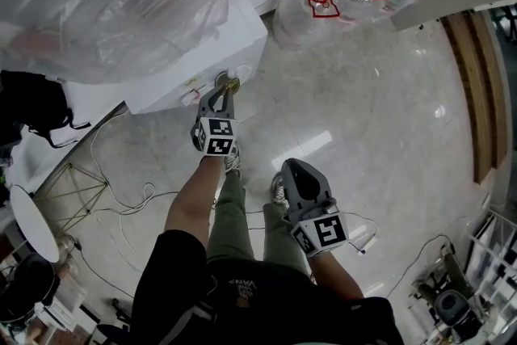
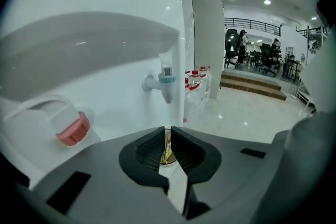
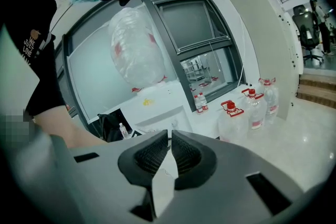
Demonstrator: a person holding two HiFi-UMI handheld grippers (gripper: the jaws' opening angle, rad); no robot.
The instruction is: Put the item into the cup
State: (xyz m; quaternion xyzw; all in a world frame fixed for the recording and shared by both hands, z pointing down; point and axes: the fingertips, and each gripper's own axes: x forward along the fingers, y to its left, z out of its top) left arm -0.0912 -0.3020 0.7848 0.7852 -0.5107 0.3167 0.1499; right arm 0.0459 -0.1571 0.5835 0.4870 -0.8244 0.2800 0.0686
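In the head view my left gripper (image 1: 225, 90) reaches up to the front of a white water dispenser (image 1: 194, 61). Its jaws are pinched on the rim of a small pale cup (image 1: 223, 80), and a yellow item (image 1: 233, 83) shows in the cup. The left gripper view shows the left gripper (image 2: 168, 144) with its jaws close together, the cup (image 2: 166, 157) with the yellow item (image 2: 167, 148) between them, below the blue tap (image 2: 166, 81) and right of the red tap (image 2: 73, 128). My right gripper (image 1: 289, 167) (image 3: 169, 147) hangs low by the person's leg, shut with nothing held.
Large water jugs with red caps (image 1: 319, 0) stand on the floor to the right of the dispenser. Cables (image 1: 121, 206) trail over the tiled floor at left. A black bag (image 1: 32, 105) and a round white stool (image 1: 32, 222) sit at far left.
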